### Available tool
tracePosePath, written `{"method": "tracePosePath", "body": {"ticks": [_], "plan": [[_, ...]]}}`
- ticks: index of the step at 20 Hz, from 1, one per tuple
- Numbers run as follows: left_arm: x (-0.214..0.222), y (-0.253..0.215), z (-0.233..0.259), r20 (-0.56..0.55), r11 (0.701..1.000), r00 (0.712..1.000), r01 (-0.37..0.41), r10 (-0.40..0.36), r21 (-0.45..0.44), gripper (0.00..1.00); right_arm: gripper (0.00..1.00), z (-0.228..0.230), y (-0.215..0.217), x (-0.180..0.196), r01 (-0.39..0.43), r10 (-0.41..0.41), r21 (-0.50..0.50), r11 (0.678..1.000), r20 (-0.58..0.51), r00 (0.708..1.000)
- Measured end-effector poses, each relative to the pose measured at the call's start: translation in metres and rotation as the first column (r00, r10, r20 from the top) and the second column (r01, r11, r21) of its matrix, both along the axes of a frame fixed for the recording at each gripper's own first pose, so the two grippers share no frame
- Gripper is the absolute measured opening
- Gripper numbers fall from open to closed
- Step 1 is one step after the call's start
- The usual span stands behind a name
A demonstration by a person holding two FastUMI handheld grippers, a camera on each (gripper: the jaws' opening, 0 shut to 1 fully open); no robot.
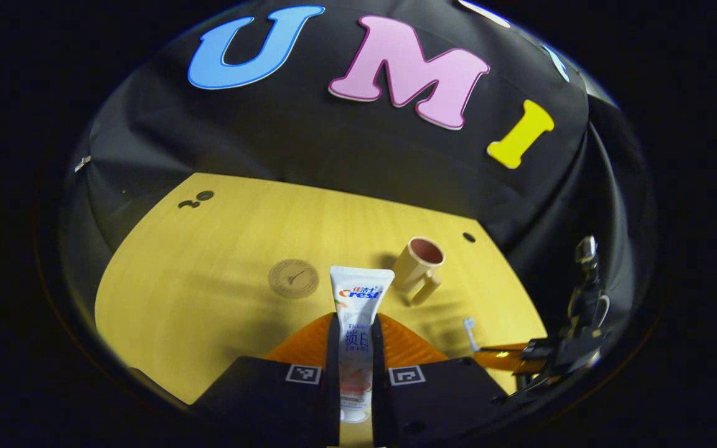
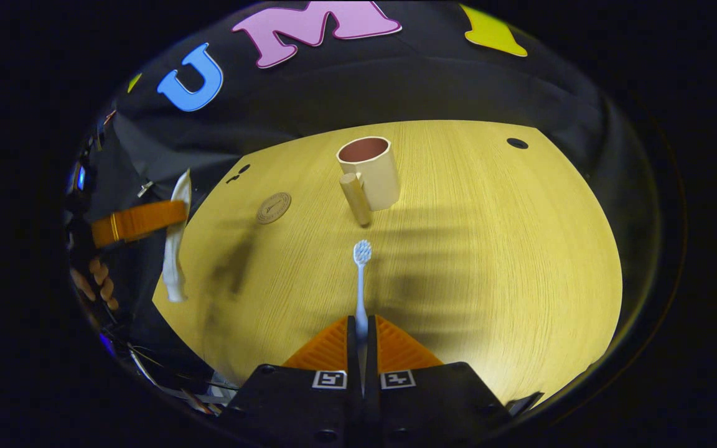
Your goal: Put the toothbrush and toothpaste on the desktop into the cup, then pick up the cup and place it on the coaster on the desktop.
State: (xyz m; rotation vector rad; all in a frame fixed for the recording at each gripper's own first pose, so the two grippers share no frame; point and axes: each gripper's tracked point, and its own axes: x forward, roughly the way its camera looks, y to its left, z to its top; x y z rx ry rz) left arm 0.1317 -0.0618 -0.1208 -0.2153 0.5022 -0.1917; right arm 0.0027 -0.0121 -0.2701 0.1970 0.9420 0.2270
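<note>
Toothpaste (image 1: pixel 358 311) clamped lengthwise, cap rearward; toothbrush (image 2: pixel 361 280) bristles toward cup (image 2: pixel 368 171).

My left gripper (image 1: pixel 355 323), black housing blocks, two square fiducial markers, ribbed finger faces; my right gripper (image 2: pixel 361 330), matching black housing, paired markers, round screw holes.

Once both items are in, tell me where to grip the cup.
Judging by its pose, grip the cup by its stubby handle, coming from the near side. It stands upright with that handle pointing toward the right gripper, and the mouth will be occupied.
</note>
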Motion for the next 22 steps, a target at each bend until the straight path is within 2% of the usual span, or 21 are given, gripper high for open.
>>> {"method": "tracePosePath", "body": {"ticks": [3,8,10,13,18,22], "plan": [[0.031,-0.027,0.044,0.108,0.999,0.993,0.049,-0.047,-0.018,0.25,0.05,-0.008,-0.007,-0.009,-0.034,0.034,-0.022,0.999,-0.016,0.999],[0.083,-0.075,0.080,0.186,0.990,0.975,0.132,-0.121,-0.049,0.25,0.05,-0.009,-0.015,-0.017,0.004,-0.004,0.017,1.000,-0.039,0.999],[0.102,-0.091,0.079,0.204,0.983,0.967,0.172,-0.154,-0.069,0.25,0.05,-0.007,-0.024,-0.016,0.026,-0.025,0.017,1.000,-0.032,0.999],[0.135,-0.117,0.079,0.250,0.970,0.943,0.239,-0.219,-0.052,0.25,0.05,-0.008,-0.035,-0.018,0.035,-0.034,0.006,0.999,-0.036,0.999],[0.181,-0.149,0.074,0.335,0.951,0.899,0.307,-0.282,-0.024,0.25,0.05,-0.005,-0.043,-0.021,0.073,-0.072,0.020,0.997,-0.044,0.996],[0.209,-0.160,0.054,0.351,0.941,0.883,0.338,-0.310,-0.020,0.25,0.05,-0.004,-0.041,-0.019,0.101,-0.098,0.070,0.992,-0.040,0.994]]}}
